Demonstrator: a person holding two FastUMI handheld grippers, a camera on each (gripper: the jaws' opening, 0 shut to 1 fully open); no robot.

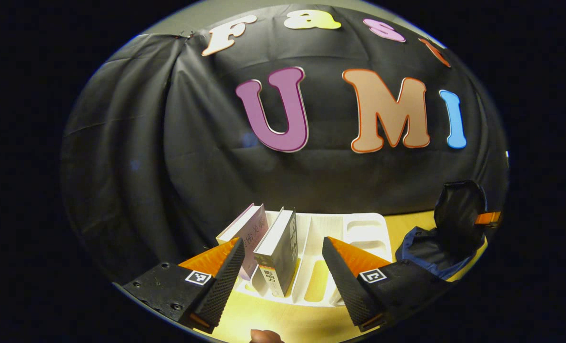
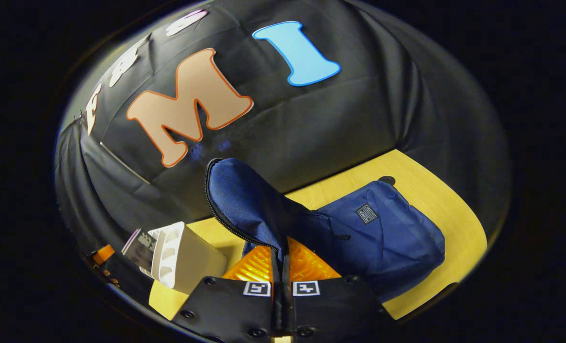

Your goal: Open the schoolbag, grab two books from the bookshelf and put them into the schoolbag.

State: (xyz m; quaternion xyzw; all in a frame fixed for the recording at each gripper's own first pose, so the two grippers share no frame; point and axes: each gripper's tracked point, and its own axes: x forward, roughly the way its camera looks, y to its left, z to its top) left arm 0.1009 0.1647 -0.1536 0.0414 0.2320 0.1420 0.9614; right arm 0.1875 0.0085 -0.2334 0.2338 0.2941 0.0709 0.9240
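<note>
The right gripper (image 2: pixel 281 267) pinched the soft, floppy schoolbag (image 2: pixel 382 233) flap up, while the left gripper (image 1: pixel 283 267), fingers apart, faced a stiff book (image 1: pixel 279 252) standing just ahead in the bookshelf (image 1: pixel 363 228), best grabbed across its covers.

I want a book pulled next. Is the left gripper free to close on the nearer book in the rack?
Probably yes. The left gripper is open, and the nearer book stands upright in the white rack between its fingers, with nothing in front of it. The second book leans close beside it.
</note>
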